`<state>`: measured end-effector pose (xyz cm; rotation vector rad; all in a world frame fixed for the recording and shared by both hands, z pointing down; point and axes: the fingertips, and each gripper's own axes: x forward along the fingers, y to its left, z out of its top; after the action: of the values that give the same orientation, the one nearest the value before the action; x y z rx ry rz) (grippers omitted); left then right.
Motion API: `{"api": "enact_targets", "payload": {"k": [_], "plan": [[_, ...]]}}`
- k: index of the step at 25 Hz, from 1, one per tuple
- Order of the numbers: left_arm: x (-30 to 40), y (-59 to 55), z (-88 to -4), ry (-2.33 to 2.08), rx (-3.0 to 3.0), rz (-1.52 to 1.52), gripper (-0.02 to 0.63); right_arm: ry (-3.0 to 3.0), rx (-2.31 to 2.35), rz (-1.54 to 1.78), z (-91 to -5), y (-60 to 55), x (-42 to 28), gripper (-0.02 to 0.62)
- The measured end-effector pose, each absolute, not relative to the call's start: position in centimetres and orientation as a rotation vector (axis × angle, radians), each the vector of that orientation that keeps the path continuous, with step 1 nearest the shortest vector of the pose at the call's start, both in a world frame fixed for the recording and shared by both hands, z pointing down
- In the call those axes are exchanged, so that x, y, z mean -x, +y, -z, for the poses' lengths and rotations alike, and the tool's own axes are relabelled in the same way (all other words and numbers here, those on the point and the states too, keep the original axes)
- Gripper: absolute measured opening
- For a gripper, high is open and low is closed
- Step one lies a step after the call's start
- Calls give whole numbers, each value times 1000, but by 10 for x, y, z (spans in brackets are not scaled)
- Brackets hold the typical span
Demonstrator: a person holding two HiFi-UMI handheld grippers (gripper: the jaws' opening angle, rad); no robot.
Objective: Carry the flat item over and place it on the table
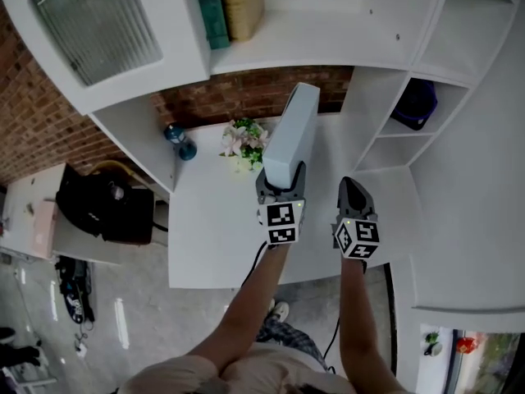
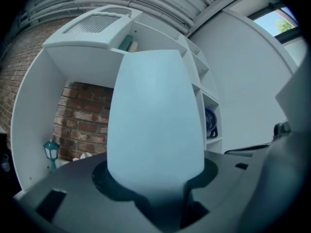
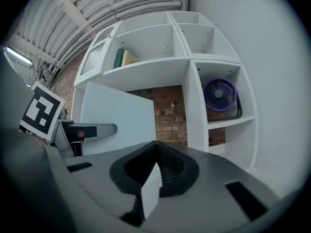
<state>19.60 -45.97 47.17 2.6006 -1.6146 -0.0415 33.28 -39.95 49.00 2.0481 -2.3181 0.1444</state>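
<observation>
The flat item (image 1: 291, 134) is a pale, thick slab that stands on end, tilted away from me, above the white table (image 1: 209, 245). My left gripper (image 1: 281, 189) is shut on its near end. In the left gripper view the slab (image 2: 155, 120) fills the middle, rising from between the jaws of the left gripper (image 2: 155, 181). My right gripper (image 1: 354, 194) hovers just to the right, apart from the slab, its jaws together with nothing in them. The right gripper view shows that gripper (image 3: 156, 152) with its tips meeting, and the slab (image 3: 116, 125) to the left.
A white shelf unit (image 1: 385, 97) wraps round the table's back and right. A purple fan (image 3: 219, 95) sits in one cubby and books (image 1: 230, 6) stand higher up. Flowers (image 1: 244, 142) and a small blue lantern (image 1: 179, 142) stand at the table's back. A black bag (image 1: 107, 208) lies on a low surface at left.
</observation>
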Motion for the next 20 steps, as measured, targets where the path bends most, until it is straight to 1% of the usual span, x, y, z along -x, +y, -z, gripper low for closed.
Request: {"api": "enact_targets", "payload": {"k": [10, 20], "plan": [[-213, -512, -504, -1684, -2503, 4, 273, -2325, -2001, -202, -515, -464, -334, 15], [-230, -540, -515, -1759, -2525, -19, 272, -2318, -1990, -267, -543, -483, -340, 15]]}}
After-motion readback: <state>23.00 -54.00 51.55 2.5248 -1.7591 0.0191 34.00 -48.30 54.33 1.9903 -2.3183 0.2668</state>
